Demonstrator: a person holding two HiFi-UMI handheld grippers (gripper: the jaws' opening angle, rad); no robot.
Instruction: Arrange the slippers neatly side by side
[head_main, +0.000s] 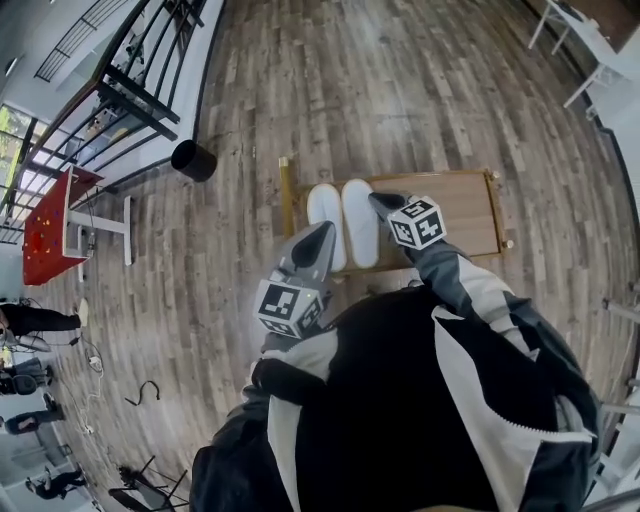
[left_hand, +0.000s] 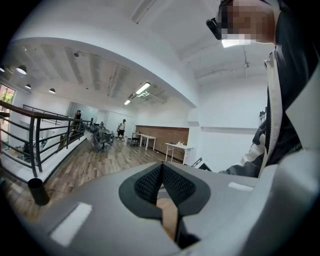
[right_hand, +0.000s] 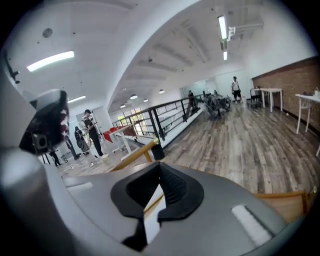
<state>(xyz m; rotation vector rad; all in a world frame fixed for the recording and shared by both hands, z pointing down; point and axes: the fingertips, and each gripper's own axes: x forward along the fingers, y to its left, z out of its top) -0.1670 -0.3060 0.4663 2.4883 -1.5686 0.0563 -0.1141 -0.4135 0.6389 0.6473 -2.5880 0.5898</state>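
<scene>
the jacket (head_main: 400, 400) hides part of the table (head_main: 470, 210); left gripper (head_main: 324, 233) and right gripper (head_main: 379, 201) closed, both empty.

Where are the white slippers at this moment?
In the head view, the white slippers lie side by side on the left end of the wooden table; the left tongs are at their near-left edge, the right tongs at their right.

A grey-brown wood-plank floor (head_main: 400, 100) runs through a long open hall. A black railing (head_main: 130, 80) lines the far left, with a black cylindrical bin (head_main: 193, 160) near it and a red-topped table (head_main: 45, 235) further left. A low wooden bench (head_main: 470, 205) stands mid-floor, and white tables (head_main: 590, 45) stand far right. The white ceiling (right_hand: 150, 30) carries strip lights (right_hand: 50, 60). A brick-coloured wall (right_hand: 292, 80) closes the right side.
</scene>
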